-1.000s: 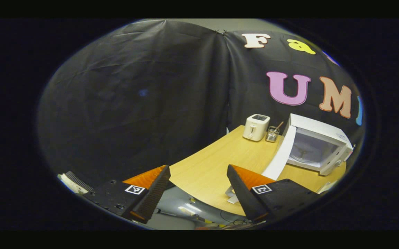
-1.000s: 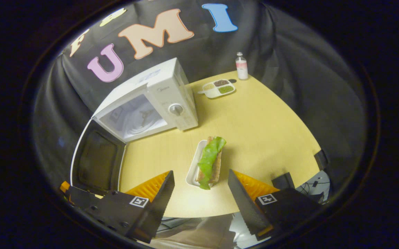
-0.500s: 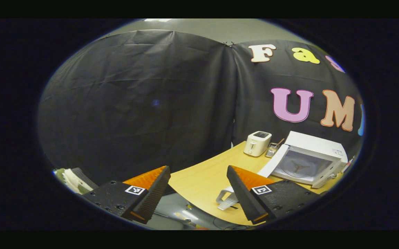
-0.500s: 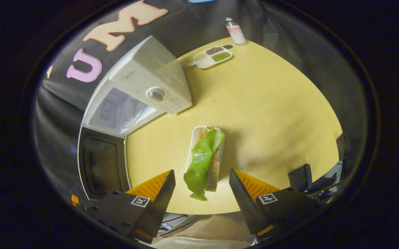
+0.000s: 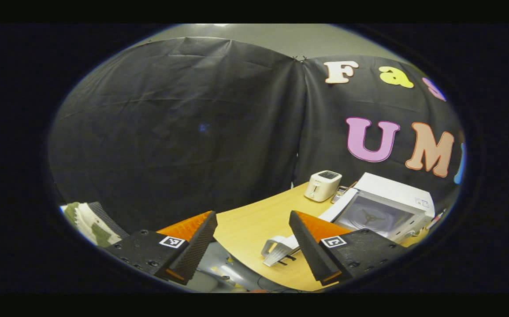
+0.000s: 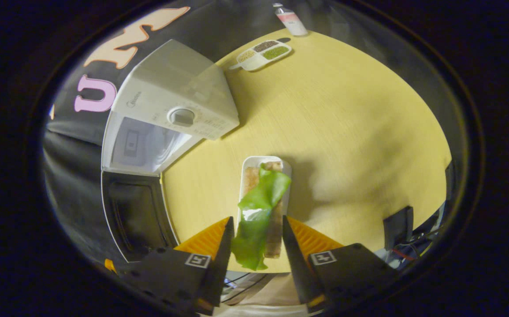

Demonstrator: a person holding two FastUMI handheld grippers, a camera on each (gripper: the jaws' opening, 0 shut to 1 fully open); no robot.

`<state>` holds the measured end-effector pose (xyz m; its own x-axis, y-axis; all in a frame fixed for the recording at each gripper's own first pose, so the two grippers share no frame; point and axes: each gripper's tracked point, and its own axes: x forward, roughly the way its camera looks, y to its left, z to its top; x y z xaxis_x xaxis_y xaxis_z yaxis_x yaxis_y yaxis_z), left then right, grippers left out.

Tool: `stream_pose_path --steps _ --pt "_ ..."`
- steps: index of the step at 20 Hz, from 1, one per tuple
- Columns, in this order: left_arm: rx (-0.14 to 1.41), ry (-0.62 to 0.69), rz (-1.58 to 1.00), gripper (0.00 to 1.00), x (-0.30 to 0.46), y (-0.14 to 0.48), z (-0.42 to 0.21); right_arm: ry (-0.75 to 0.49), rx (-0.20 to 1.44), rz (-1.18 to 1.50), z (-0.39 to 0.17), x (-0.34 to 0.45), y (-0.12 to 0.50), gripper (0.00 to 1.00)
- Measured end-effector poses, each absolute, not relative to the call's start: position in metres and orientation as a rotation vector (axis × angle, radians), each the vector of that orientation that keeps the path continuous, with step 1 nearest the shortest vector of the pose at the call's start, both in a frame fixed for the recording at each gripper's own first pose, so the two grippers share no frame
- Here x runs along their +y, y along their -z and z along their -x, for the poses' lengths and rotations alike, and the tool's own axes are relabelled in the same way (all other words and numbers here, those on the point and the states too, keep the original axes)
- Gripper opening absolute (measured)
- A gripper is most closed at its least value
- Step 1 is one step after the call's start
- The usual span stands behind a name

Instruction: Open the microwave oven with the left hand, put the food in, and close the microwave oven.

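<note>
Green-topped food [image 6: 261, 207] between right tool [image 6: 254, 246] fingers, microwave [image 6: 166, 119] open

**Hidden / cut off**

Right gripper view: near end of the sandwich [image 6: 261, 207] and its plate [image 6: 261, 161] sits behind the fingers; contact can't be judged. Bottle [image 6: 287, 20] at the table's [image 6: 347, 110] far edge is cropped on top. Left gripper view: microwave [image 5: 384, 211] partly behind a finger.
</note>
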<state>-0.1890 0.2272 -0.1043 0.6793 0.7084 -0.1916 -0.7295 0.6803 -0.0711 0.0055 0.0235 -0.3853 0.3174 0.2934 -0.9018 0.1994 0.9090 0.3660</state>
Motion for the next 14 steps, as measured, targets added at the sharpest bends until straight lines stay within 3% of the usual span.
stream_pose_path --steps 2,3,4,5,6,7,14 --pt "0.155 -0.810 0.144 0.94 0.225 0.103 0.186 -0.046 1.258 -0.479 -0.006 0.022 0.385 0.45" --pt "0.156 -0.809 0.144 0.94 0.224 0.103 0.184 -0.047 1.257 -0.479 -0.006 0.021 0.386 0.49" --pt "0.159 -0.805 0.144 0.94 0.223 0.103 0.183 -0.052 1.255 -0.482 -0.006 0.022 0.386 0.43" --pt "0.162 -0.803 0.144 0.94 0.220 0.104 0.182 -0.045 1.256 -0.485 -0.005 0.020 0.387 0.49" --pt "0.167 -0.801 0.143 0.96 0.219 0.104 0.182 -0.055 1.259 -0.482 -0.005 0.022 0.387 0.30" --pt "0.171 -0.799 0.141 0.96 0.216 0.105 0.182 -0.063 1.261 -0.476 -0.004 0.021 0.386 0.37" --pt "0.178 -0.783 0.126 0.96 0.215 0.101 0.178 -0.070 1.223 -0.509 -0.002 0.019 0.366 0.37"
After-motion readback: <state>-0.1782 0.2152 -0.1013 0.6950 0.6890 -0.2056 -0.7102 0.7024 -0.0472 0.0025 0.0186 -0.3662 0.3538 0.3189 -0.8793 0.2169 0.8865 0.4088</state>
